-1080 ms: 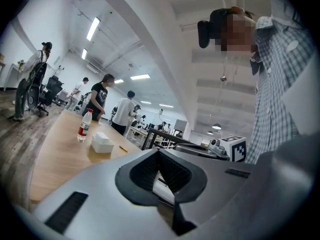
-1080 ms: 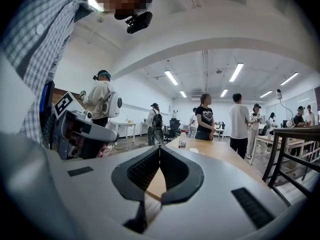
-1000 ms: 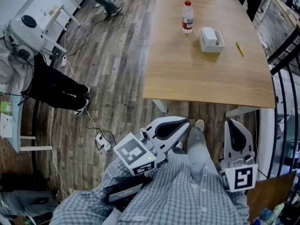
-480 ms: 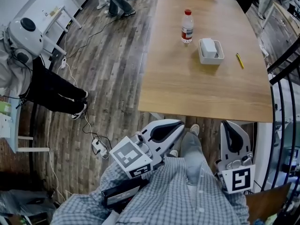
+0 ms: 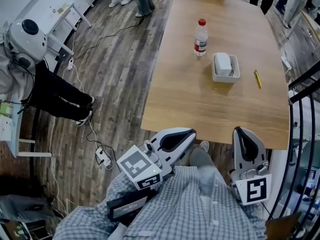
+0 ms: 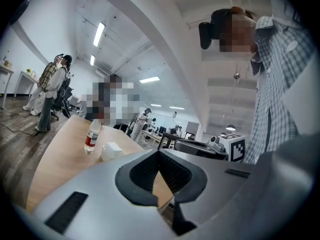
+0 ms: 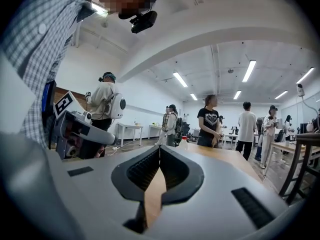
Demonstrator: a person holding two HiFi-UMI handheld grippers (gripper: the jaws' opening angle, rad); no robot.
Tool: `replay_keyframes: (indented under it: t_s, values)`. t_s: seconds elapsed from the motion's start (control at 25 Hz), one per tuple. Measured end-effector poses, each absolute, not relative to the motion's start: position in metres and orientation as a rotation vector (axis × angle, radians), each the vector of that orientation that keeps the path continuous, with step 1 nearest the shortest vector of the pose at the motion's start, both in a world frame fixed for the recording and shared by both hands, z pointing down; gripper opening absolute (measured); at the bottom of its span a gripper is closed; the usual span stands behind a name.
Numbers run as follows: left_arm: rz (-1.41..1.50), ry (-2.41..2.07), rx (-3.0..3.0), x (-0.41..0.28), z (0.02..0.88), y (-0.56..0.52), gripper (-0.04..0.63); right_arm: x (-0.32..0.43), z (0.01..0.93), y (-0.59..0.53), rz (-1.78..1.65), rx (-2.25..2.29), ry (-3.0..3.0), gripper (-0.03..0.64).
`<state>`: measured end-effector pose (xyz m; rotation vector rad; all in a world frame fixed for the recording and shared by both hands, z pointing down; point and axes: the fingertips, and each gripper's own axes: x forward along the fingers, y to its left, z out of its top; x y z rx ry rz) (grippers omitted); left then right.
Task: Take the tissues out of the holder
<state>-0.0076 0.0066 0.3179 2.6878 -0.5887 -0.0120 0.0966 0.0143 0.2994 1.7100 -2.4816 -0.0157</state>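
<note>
A white tissue holder point(image 5: 226, 67) with tissues in it sits on the far half of the wooden table point(image 5: 200, 99); it also shows small in the left gripper view point(image 6: 114, 150). My left gripper point(image 5: 189, 133) and right gripper point(image 5: 238, 132) are held close to my body at the table's near edge, well short of the holder. Both are shut with nothing between their jaws. In the left gripper view the left gripper's point(image 6: 160, 152) pads meet, as do the right gripper's point(image 7: 160, 148) pads in the right gripper view.
A water bottle point(image 5: 200, 34) stands left of the holder, and a yellow pen point(image 5: 258, 78) lies right of it. A person with a white backpack unit point(image 5: 27, 34) sits at far left. Cables and a power strip point(image 5: 102, 157) lie on the floor. A black railing point(image 5: 304, 86) runs along the right.
The table's near edge has come closer to both grippers, which moved forward together. The holder, bottle and pen now sit lower in the head view. Both grippers stayed shut.
</note>
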Motion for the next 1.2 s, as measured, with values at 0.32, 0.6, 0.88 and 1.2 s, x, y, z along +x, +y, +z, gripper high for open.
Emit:
replay_keyframes:
  t_s: [0.32,0.6,0.88,1.2]
  values:
    - [-0.021,-0.632,2.709,0.024,0.311,-0.038,0.006,0.135,0.304,-0.032,-0.065,1.641,-2.469,0.012]
    - [-0.014,-0.668,2.683,0.053,0.314,-0.07,0.006,0.157,0.298,-0.073,-0.03,1.64,-2.51,0.012]
    - [0.021,-0.742,2.642,0.067,0.321,-0.09,0.006,0.179,0.316,-0.099,0.032,1.61,-2.5,0.012]
    - [0.061,-0.711,2.623,0.068,0.324,-0.102,0.006,0.193,0.339,-0.123,0.088,1.59,-2.433,0.012]
